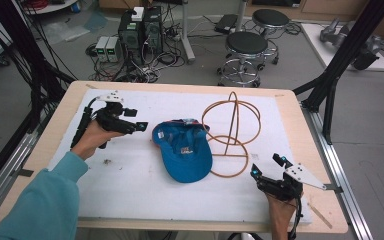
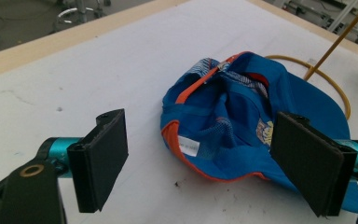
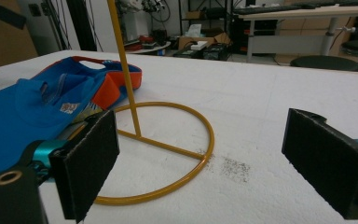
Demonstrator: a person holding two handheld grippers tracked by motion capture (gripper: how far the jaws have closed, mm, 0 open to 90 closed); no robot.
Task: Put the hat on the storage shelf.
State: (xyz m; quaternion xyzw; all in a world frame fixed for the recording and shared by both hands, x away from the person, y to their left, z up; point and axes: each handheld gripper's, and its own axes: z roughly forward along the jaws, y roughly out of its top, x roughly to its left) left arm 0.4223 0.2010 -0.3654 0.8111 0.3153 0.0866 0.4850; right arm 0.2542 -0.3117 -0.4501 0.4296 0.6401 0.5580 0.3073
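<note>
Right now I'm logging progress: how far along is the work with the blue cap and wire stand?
Nothing looks done: the blue fabric cap lies upturned on the white mat, beside the orange wire hat stand. In hand: the left gripper, jaws open, points at the cap. The right gripper waits open. Left: grasping the cap, presumably placing it on the stand.

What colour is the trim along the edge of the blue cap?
Orange. The trim edges the blue cap, clearest in the left gripper view.
</note>
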